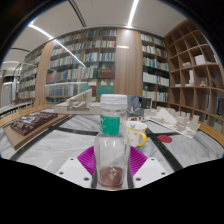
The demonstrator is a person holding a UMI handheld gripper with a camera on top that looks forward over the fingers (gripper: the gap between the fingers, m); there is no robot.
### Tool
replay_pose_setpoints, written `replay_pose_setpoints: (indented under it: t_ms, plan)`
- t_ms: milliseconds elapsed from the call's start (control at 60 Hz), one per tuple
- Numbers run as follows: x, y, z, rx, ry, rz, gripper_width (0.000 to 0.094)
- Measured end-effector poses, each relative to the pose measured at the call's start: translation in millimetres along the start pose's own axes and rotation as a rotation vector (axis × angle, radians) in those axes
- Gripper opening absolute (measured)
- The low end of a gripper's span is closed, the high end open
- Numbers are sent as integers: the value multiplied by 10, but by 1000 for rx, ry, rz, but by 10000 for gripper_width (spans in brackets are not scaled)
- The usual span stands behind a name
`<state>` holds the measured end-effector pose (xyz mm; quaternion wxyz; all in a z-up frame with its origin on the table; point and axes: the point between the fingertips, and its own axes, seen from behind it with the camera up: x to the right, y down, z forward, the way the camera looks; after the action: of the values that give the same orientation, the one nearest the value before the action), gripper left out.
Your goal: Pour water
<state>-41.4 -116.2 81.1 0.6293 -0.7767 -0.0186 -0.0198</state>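
Clear plastic: a bottle [112, 140] stands upright between the fingers, with a white cap on top and a teal band below the cap.
Tongs: the tongs [112, 166] are clenched on the bottle, the magenta pads [88, 158] pressing on its lower part from both sides.
Bottle contents: something brownish shows near its base; whether it holds water I cannot tell.
Desk: a pale, marbled desk [60, 142] with dark lines across it spreads beyond the bottle.
Left of the bottle: a flat wooden tray [34, 124] with dark items in it lies on the desk, well apart from the tongs.
Right of the bottle: a small yellow thing [136, 134] sits just behind the bottle, partly hidden by it; pale clutter [165, 120] lies farther off on the desk.
In the way: the bottle itself blocks the middle of the view ahead.
Background: tall bookshelves [85, 60] full of books line the far wall, and a curved wooden shelf unit [195, 65] stands at the right.
Ceiling: long strip lights [132, 12] run overhead.
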Motion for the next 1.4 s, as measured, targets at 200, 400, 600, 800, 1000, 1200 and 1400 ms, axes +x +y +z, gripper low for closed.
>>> replay_pose_setpoints:
  t_ms: [200,400,600,800,1000,1200,1400]
  plan:
    - [-144,-235,-60,17,-74,56,404]
    - [-672,-1373,-82,108,-372,501,402]
    - [-697,-2564,17,128,-807,1266,399]
    - [-194,-2581,794,110,-923,1854,399]
    - [16,-1961,1363,27,-833,2201,401]
    - [17,-1823,1438,4,-806,2222,400]
    - [78,-2192,1040,41,-824,1903,399]
